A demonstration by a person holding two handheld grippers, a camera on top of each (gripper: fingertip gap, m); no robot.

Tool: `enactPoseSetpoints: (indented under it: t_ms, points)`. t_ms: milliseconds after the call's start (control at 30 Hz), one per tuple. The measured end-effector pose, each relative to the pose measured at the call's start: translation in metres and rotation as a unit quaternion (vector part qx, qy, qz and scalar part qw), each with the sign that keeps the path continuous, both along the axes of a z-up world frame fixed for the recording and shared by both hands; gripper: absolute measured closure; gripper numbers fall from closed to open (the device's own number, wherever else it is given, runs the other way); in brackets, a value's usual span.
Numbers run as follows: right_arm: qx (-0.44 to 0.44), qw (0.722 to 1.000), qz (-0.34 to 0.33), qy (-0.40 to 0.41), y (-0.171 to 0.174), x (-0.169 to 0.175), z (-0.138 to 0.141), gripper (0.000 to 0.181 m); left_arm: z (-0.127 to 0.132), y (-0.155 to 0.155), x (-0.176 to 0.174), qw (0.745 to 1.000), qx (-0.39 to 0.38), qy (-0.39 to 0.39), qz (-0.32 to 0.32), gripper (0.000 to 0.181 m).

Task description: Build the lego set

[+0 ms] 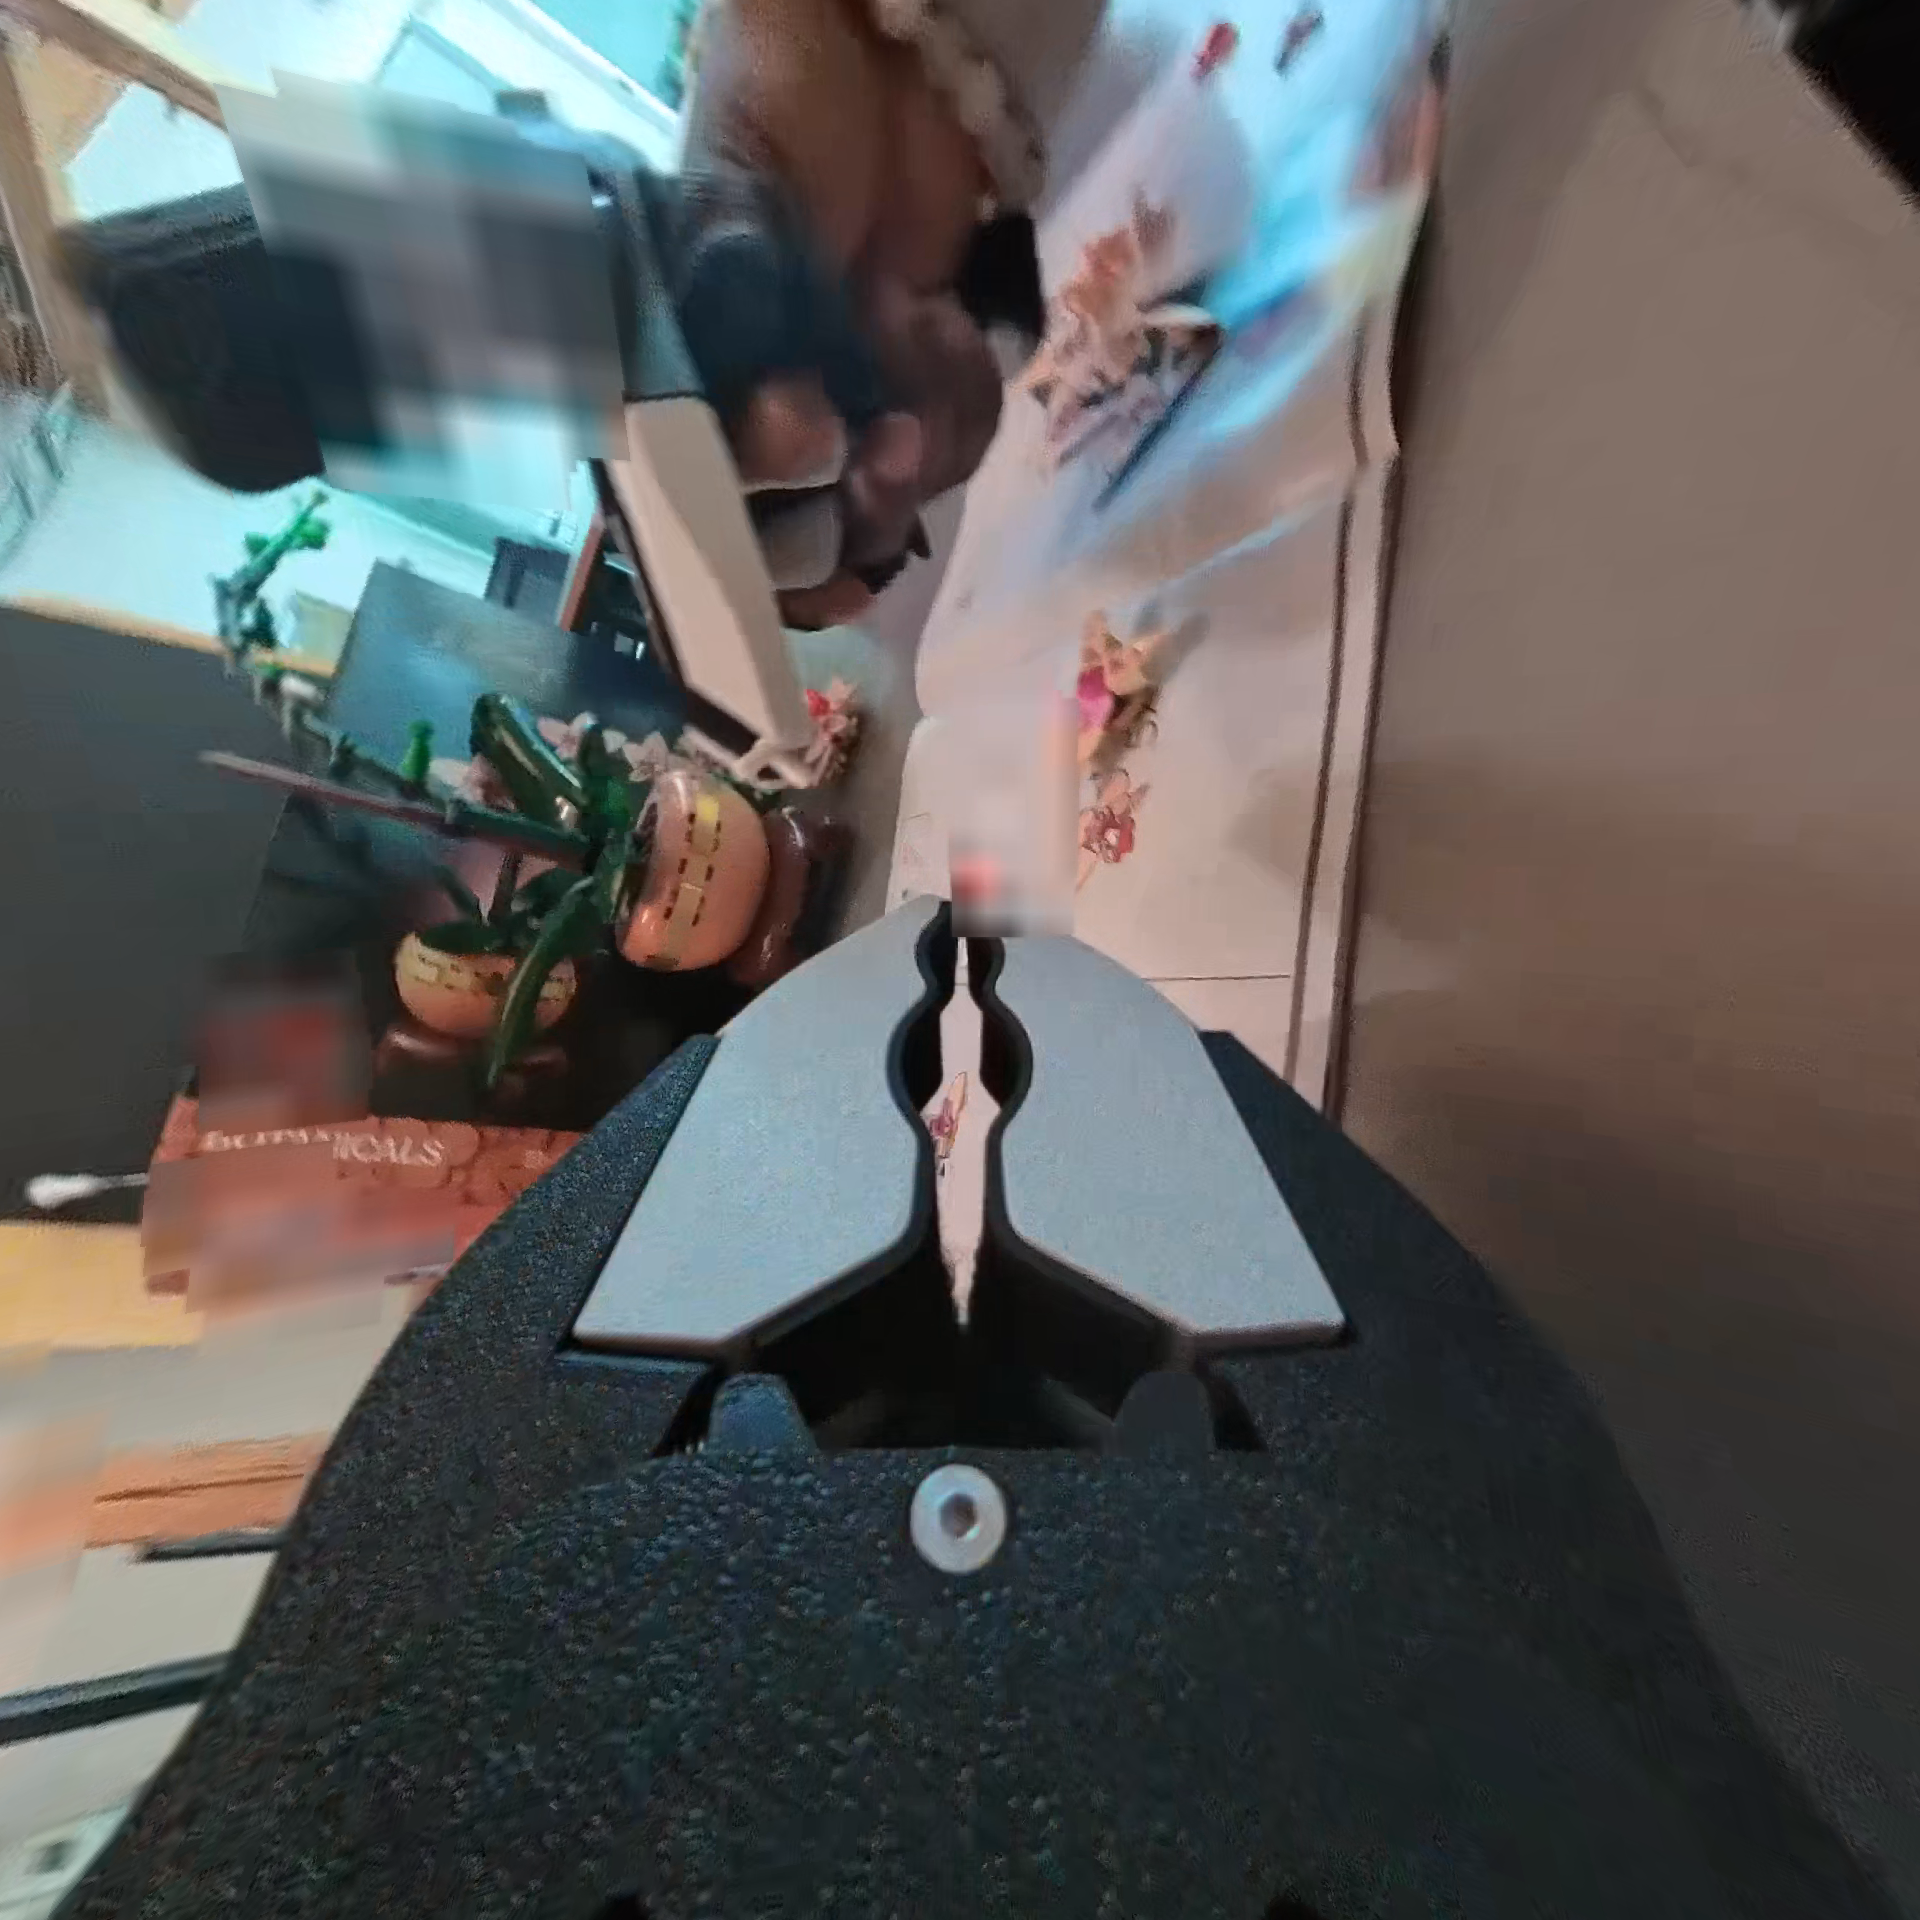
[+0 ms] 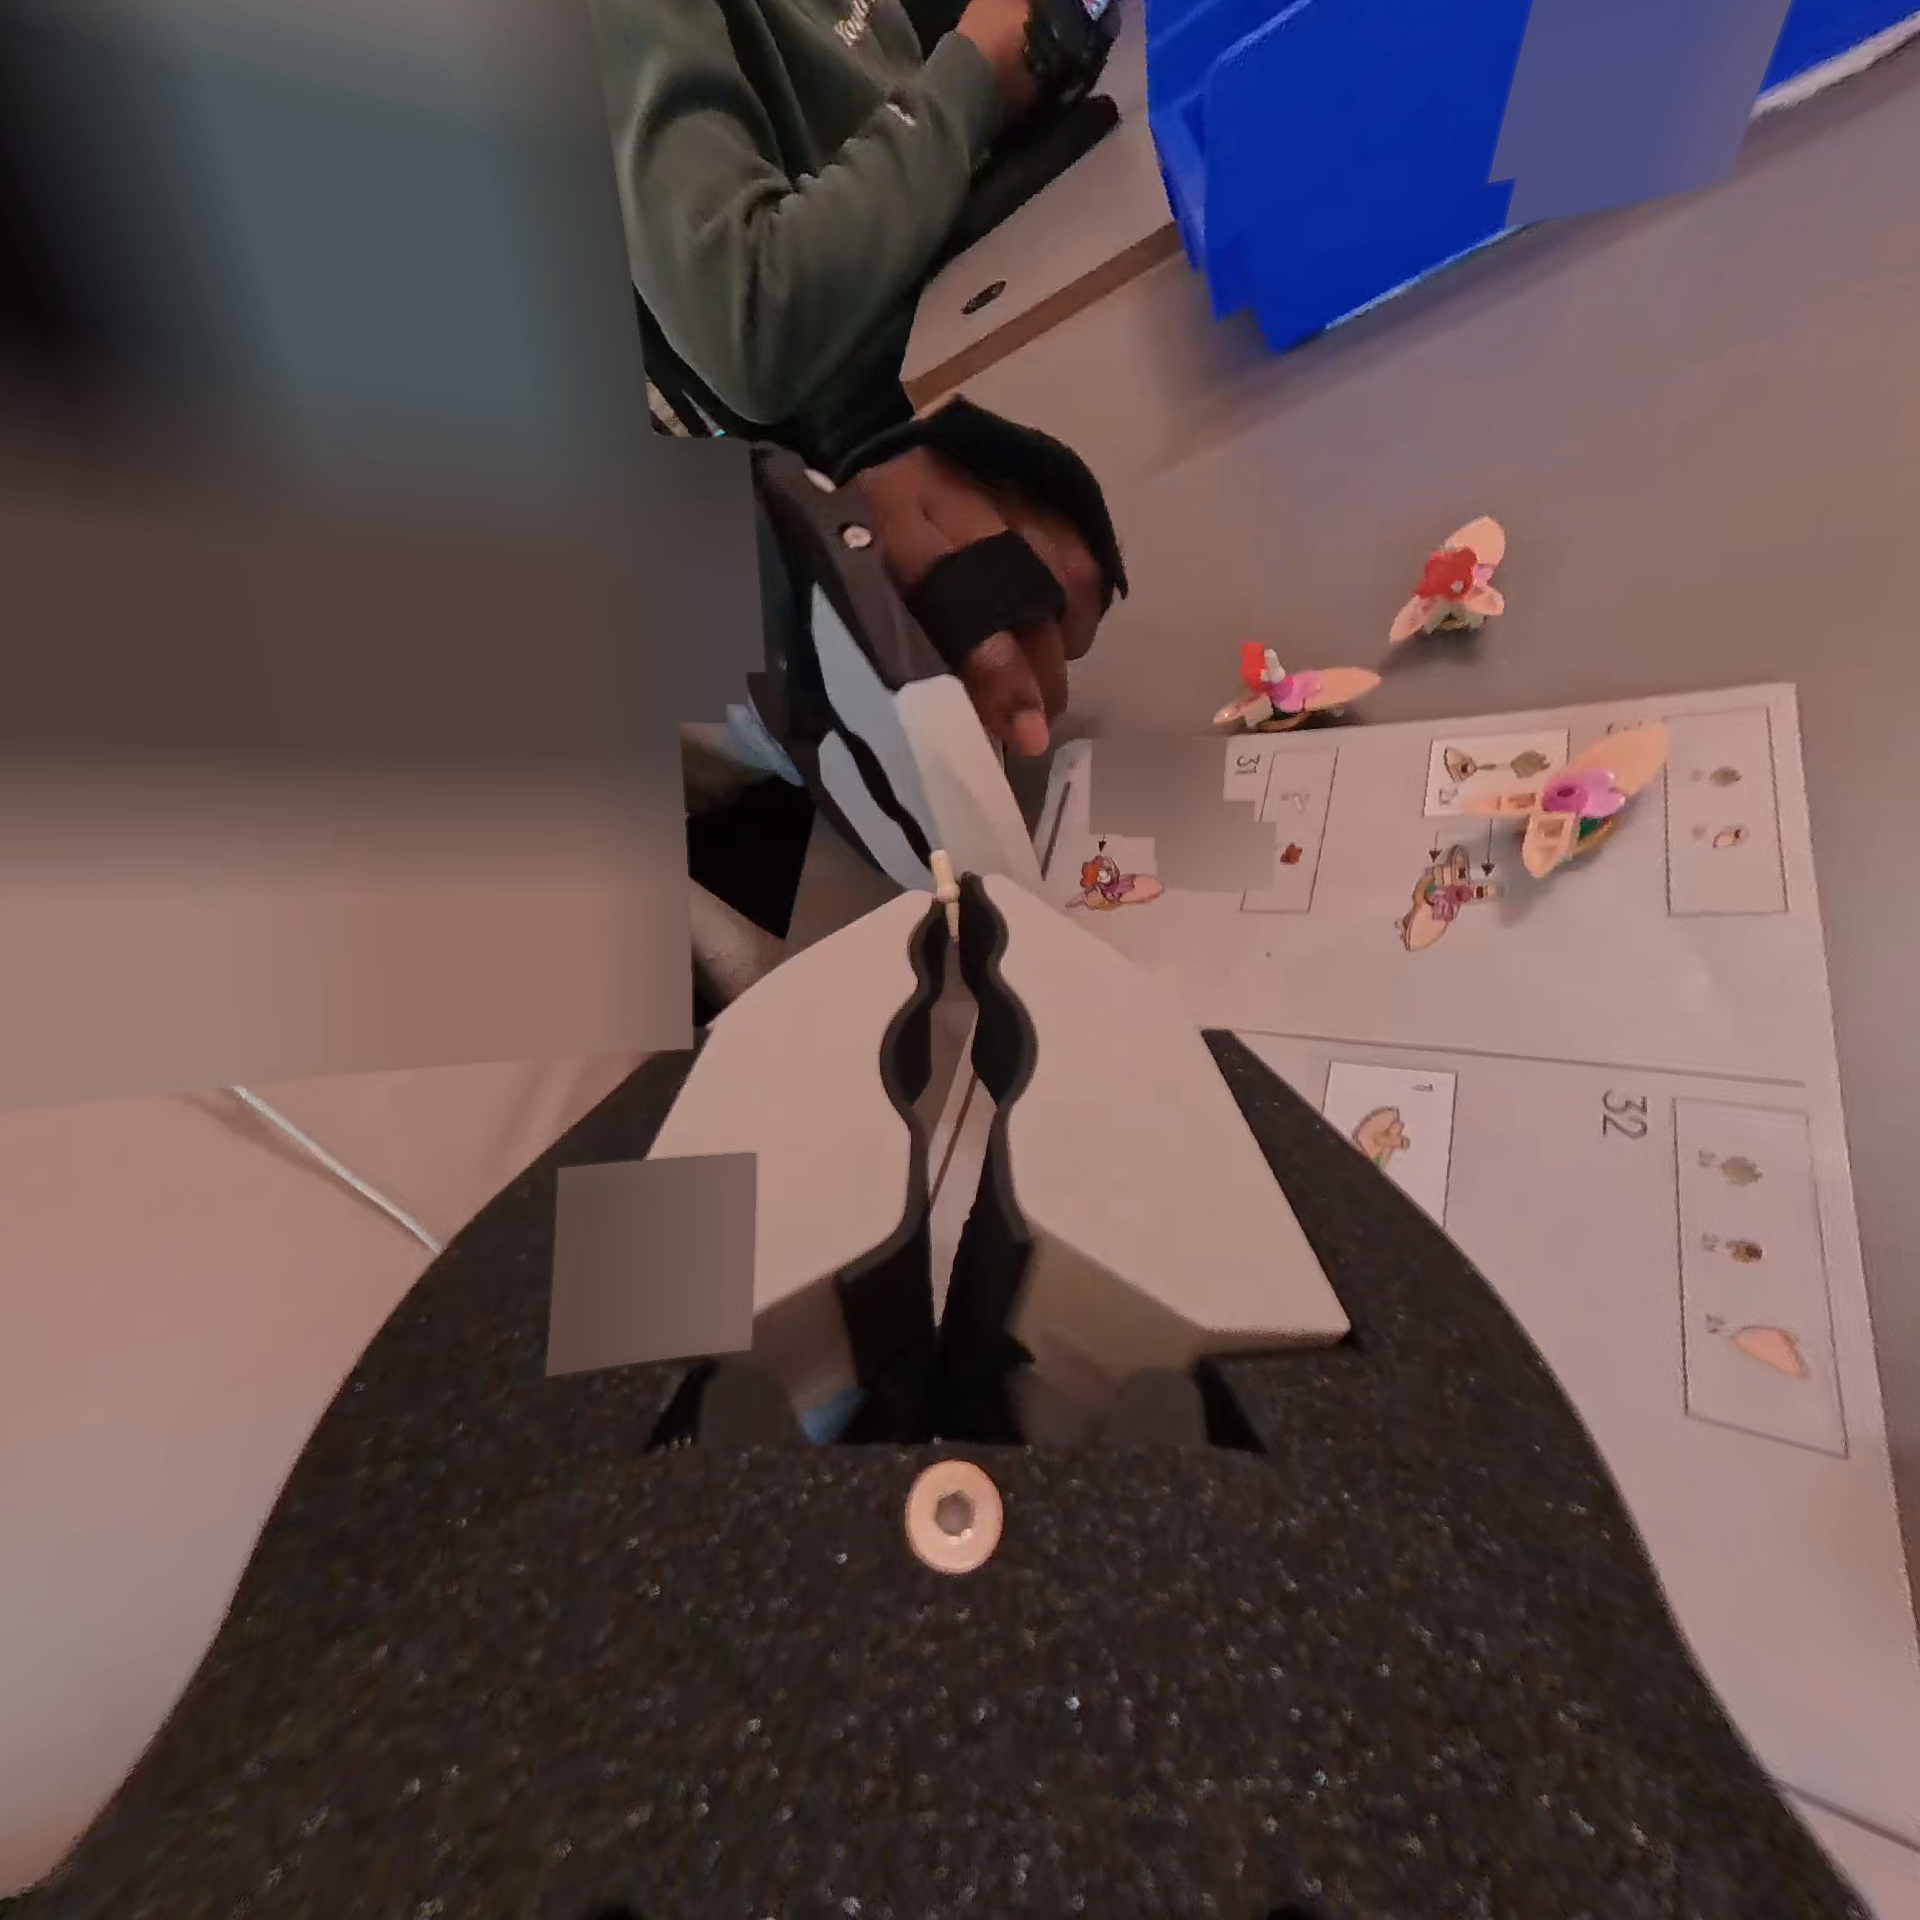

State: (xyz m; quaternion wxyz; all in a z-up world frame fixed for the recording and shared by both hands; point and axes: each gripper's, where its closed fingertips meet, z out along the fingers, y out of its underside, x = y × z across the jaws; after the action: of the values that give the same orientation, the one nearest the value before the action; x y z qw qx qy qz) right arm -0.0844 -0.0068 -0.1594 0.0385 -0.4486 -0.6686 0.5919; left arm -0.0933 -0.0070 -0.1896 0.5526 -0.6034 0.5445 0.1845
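Note:
My right gripper (image 2: 956, 896) is shut on a small cream Lego peg (image 2: 943, 878) that sticks out past its tips, held above the open instruction booklet (image 2: 1507, 987). My left gripper (image 1: 961, 930) has its jaws closed to a thin slit; a blurred patch hides what lies at its tips. It also shows in the right wrist view (image 2: 927, 847), held by a hand, its tips close to the peg. Three built Lego flowers lie beyond: one red and cream (image 2: 1449, 587), one pink and cream (image 2: 1294, 686), one on the booklet (image 2: 1569, 805).
The Lego box (image 1: 644, 831), printed with potted plants, stands at the left in the blurred left wrist view. A blue bin (image 2: 1351, 156) stands at the far side of the grey table (image 2: 1558, 416). A person in a green sleeve (image 2: 779, 208) sits beyond. The grippers are tip to tip, or close to it.

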Motion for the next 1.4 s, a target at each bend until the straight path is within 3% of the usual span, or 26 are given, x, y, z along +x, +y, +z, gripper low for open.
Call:
enactPoseSetpoints:
  t_ms: [33,233,633,1400]
  points:
    - [0.009,1.0,-0.005,-0.005,0.001,0.001,-0.005,0.179,-0.006,0.002,0.002,1.0,0.007,0.027,-0.003,0.18]
    - [0.072,0.997,-0.017,-0.028,0.002,0.009,-0.03,0.179,-0.016,0.01,0.004,0.994,0.05,0.099,-0.001,0.18]
    - [0.105,0.992,0.038,-0.054,-0.001,0.014,-0.056,0.179,-0.027,0.005,0.02,0.991,0.064,0.102,-0.057,0.18]
    - [0.108,0.987,0.072,-0.098,-0.006,0.018,-0.064,0.179,-0.031,0.006,0.024,0.991,0.055,0.101,-0.071,0.18]
